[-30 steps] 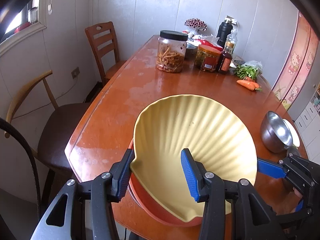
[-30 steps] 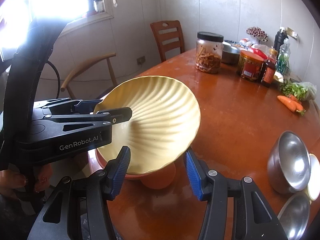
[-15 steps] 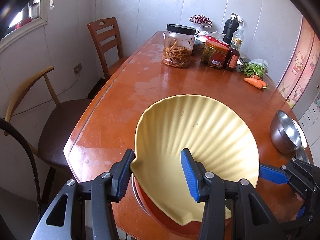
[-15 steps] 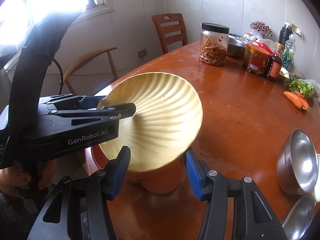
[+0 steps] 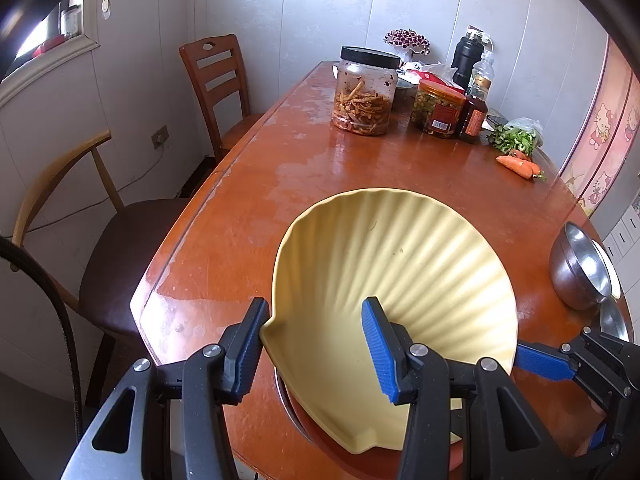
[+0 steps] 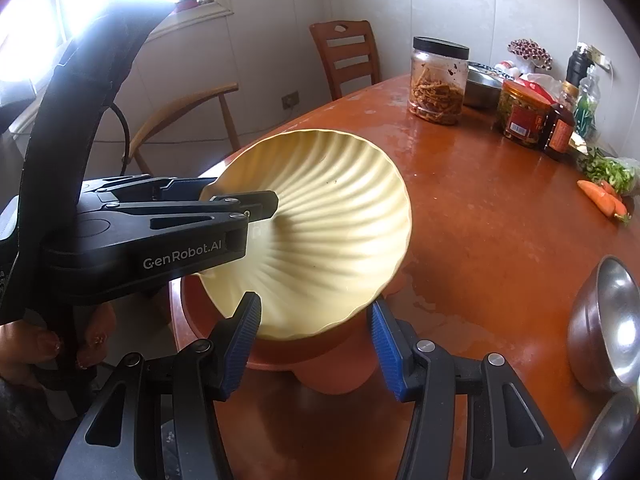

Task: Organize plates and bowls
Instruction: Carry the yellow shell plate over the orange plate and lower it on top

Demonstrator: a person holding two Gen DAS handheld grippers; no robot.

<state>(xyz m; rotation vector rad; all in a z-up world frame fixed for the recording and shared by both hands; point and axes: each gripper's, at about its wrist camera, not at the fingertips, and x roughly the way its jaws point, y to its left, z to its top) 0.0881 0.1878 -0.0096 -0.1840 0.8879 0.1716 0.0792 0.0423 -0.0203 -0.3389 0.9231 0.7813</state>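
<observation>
A yellow shell-shaped plate (image 5: pixel 400 280) (image 6: pixel 328 220) hangs tilted just over an orange shell-shaped plate (image 5: pixel 316 436) (image 6: pixel 332 376) at the table's near end. I cannot tell whether the two touch. My left gripper (image 5: pixel 314 312) (image 6: pixel 248 200) is shut on the yellow plate's left rim, one pad inside and one outside. From the other side, my right gripper (image 6: pixel 316 312) is shut on the plate's near rim, a pad against each side. In the left wrist view only one blue finger (image 5: pixel 540 360) of the right gripper shows at the plate's right edge.
Steel bowls (image 5: pixel 580 272) (image 6: pixel 608 320) sit at the table's right edge. Jars (image 5: pixel 364 92), bottles, greens and carrots (image 5: pixel 520 166) crowd the far end. Two chairs (image 5: pixel 120 248) stand along the left side. A hand (image 6: pixel 40 344) grips the left tool.
Both grippers have come down with the yellow plate. It now sits lower over the orange plate and covers more of it.
</observation>
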